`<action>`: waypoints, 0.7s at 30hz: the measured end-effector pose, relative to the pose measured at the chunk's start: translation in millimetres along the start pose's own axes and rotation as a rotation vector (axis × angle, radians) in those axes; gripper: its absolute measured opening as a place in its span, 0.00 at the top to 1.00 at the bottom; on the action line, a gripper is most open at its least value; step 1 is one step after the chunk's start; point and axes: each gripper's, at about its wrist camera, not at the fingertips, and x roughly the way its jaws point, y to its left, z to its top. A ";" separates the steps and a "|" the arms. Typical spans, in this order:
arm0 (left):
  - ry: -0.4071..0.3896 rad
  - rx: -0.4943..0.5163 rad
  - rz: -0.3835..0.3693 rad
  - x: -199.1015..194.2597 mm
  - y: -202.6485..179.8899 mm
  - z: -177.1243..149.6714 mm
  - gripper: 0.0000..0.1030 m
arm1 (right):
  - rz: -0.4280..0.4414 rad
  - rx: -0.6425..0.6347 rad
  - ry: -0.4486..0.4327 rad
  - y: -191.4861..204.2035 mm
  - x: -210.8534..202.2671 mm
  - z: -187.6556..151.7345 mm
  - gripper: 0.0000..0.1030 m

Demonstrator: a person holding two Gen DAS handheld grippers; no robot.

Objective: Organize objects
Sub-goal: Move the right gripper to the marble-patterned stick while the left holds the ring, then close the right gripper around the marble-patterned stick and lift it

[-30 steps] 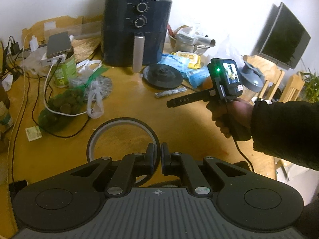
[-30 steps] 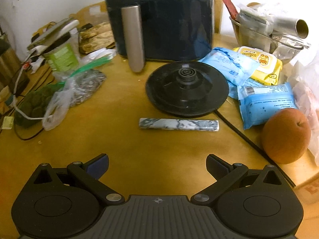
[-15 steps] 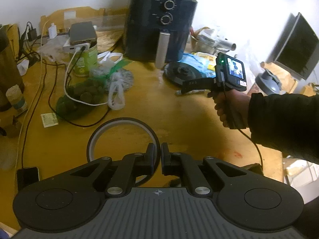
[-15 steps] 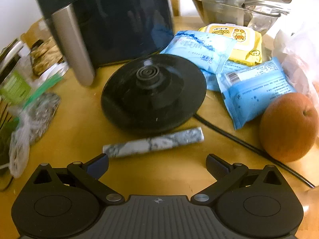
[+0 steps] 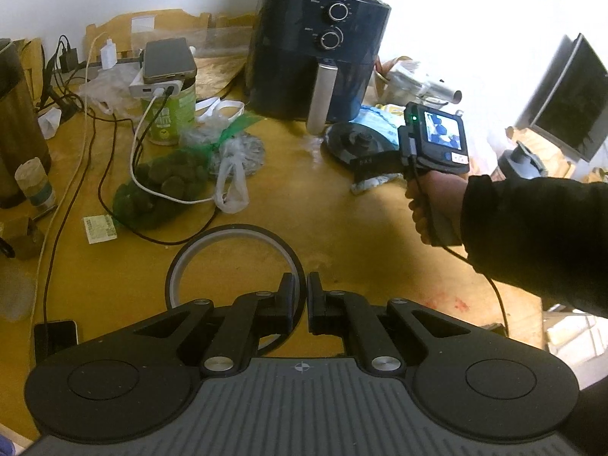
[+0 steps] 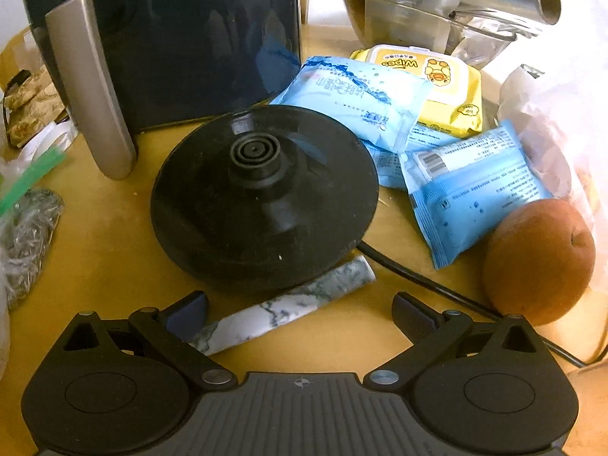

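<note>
My left gripper (image 5: 300, 296) is shut on the rim of a black ring with a grey inner band (image 5: 212, 243), held over the yellow table. My right gripper (image 6: 300, 315) is open, low over the table, with a white-and-grey marbled stick (image 6: 281, 307) lying slanted between its fingers. The stick's far end rests against a black round kettle base (image 6: 262, 197). In the left wrist view the right gripper (image 5: 361, 169) sits at the kettle base (image 5: 353, 144), and the stick's end (image 5: 370, 184) shows under it.
A dark blue air fryer (image 6: 171, 38) stands behind the base. Blue wipe packs (image 6: 467, 190), a yellow wipes pack (image 6: 437, 87), a brown pear (image 6: 539, 258) and a black cord (image 6: 437, 285) lie right. A green can (image 5: 169, 114), bagged items (image 5: 163, 190) and cables lie left.
My right gripper has moved forward and down until the marbled stick lies between its open fingers. My left gripper has pulled back and shifted left with the ring.
</note>
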 end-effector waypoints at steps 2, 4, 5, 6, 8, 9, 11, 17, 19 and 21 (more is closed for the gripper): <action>0.001 0.001 -0.005 1.8 -0.8 0.7 0.93 | 0.001 -0.003 -0.009 -3.1 -5.3 -4.8 0.06; 0.003 0.004 -0.011 3.3 -1.8 1.2 0.93 | 0.009 -0.015 -0.023 -6.7 -9.6 -8.3 0.15; 0.003 0.006 -0.014 3.8 -2.6 1.3 0.93 | 0.012 -0.021 -0.028 -8.7 -10.9 -8.9 0.18; 0.003 0.007 -0.017 4.2 -3.2 1.3 0.93 | 0.015 -0.025 -0.035 -10.8 -12.5 -9.8 0.24; 0.004 0.010 -0.023 5.2 -4.6 1.5 0.93 | 0.021 -0.036 -0.048 -14.8 -16.7 -13.1 0.33; 0.005 0.013 -0.026 5.8 -5.6 1.5 0.93 | 0.025 -0.041 -0.054 -16.0 -18.9 -14.9 0.39; 0.006 0.019 -0.032 6.5 -7.5 1.8 0.93 | 0.034 -0.054 -0.065 -18.6 -22.5 -17.9 0.50; 0.007 0.038 -0.046 7.3 -13.1 2.1 0.93 | 0.055 -0.085 -0.083 -23.0 -26.3 -21.4 0.79; 0.007 0.041 -0.049 7.1 -14.4 1.5 0.93 | 0.059 -0.087 -0.081 -25.0 -26.3 -20.9 0.80; 0.007 0.045 -0.052 6.8 -15.2 1.4 0.93 | 0.066 -0.085 -0.073 -28.5 -27.4 -20.4 0.82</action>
